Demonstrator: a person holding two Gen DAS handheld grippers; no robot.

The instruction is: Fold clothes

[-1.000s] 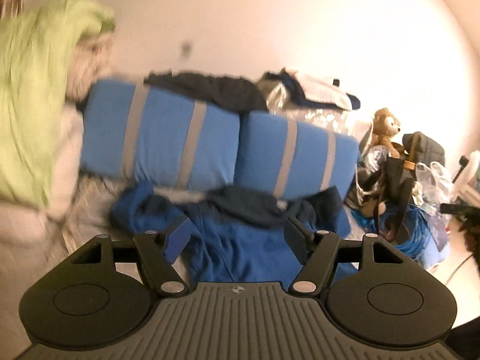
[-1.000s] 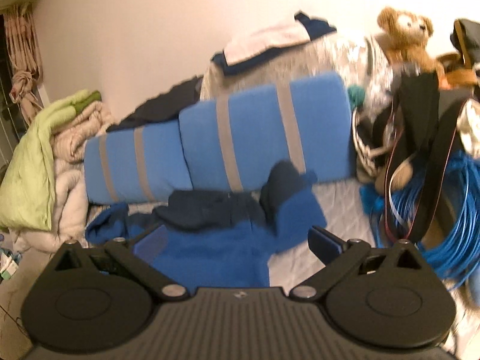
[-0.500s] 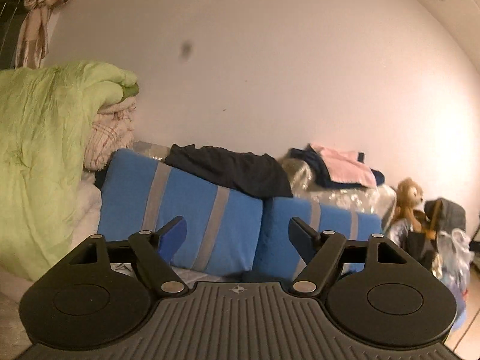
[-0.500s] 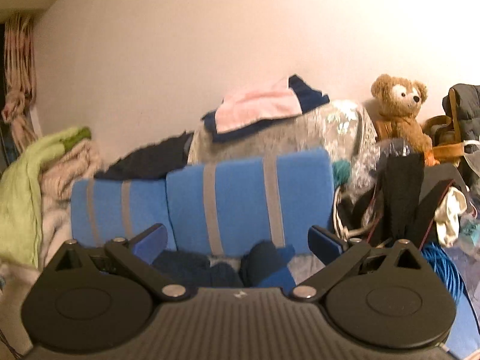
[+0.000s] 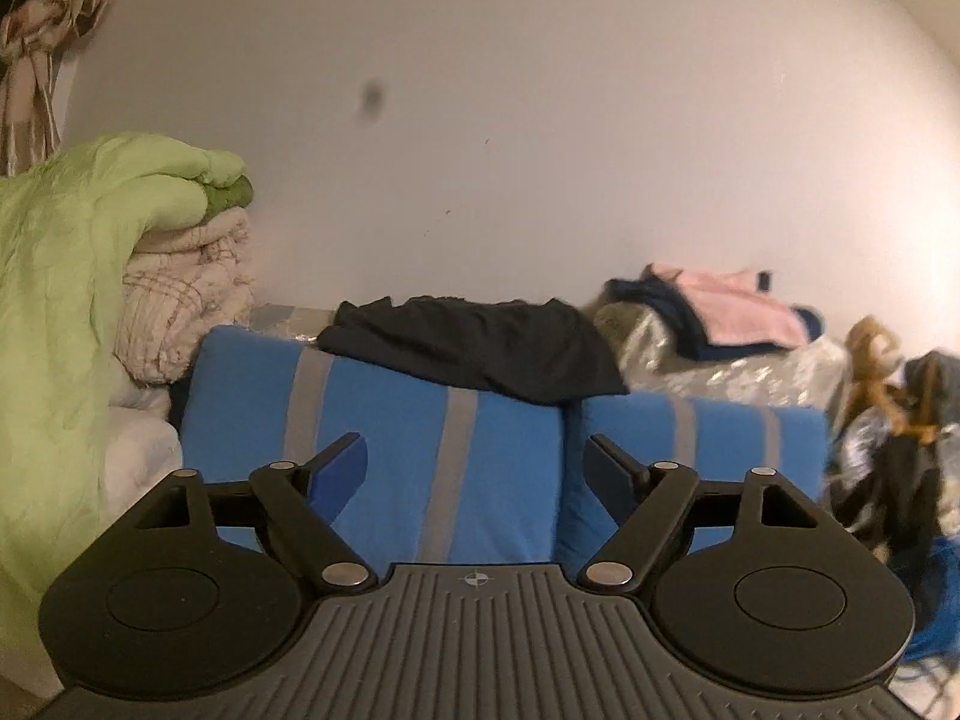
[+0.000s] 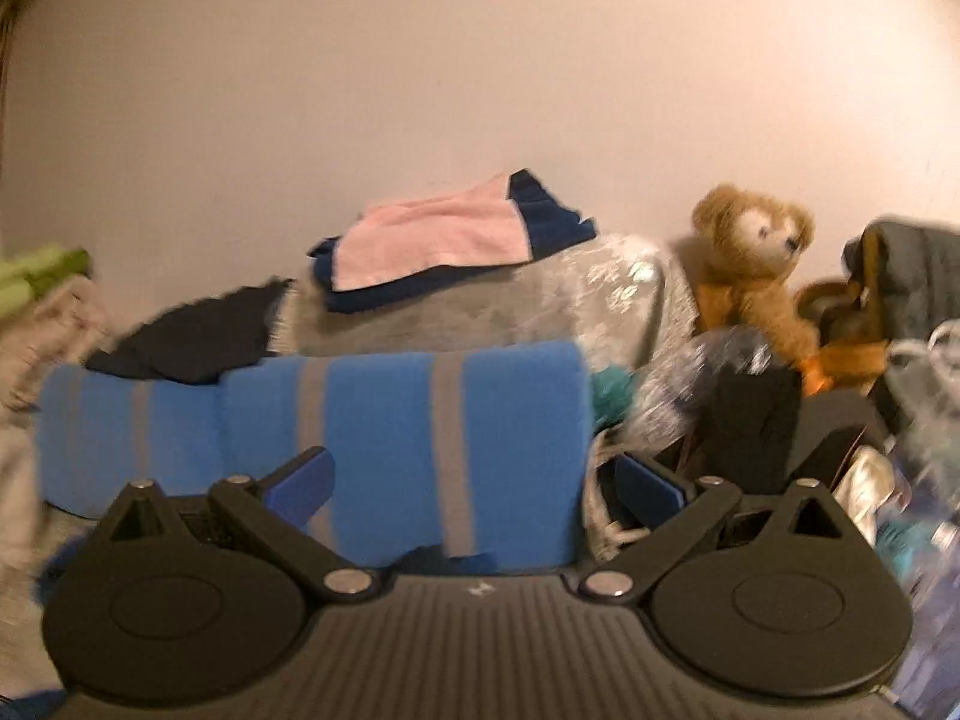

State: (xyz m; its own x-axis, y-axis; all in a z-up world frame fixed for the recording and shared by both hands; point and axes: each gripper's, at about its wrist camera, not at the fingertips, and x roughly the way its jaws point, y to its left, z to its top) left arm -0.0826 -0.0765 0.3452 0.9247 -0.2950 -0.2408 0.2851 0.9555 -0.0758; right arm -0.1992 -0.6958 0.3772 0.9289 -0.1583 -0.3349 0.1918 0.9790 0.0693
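Note:
My left gripper (image 5: 474, 456) is lifted in front of two blue pillows with grey stripes (image 5: 384, 456); its jaws are opening and nothing is between them. A black garment (image 5: 474, 348) lies draped over the pillow tops. Folded pink and navy clothes (image 5: 732, 312) rest on a silvery bundle further right. My right gripper (image 6: 474, 468) is open and empty, facing the same blue pillows (image 6: 384, 420). In the right wrist view the pink and navy clothes (image 6: 432, 240) and the black garment (image 6: 192, 336) lie behind the pillows. The blue garment on the bed is hidden below both views.
A green quilt (image 5: 72, 276) and a beige checked blanket (image 5: 186, 300) are piled at the left. A brown teddy bear (image 6: 750, 264), dark bags (image 6: 906, 276) and plastic-wrapped clutter (image 6: 918, 420) crowd the right. A plain wall stands behind.
Both grippers have risen and tilted up from the bed. The blue garment that lay under them has dropped out of view. The left jaws stand wider apart.

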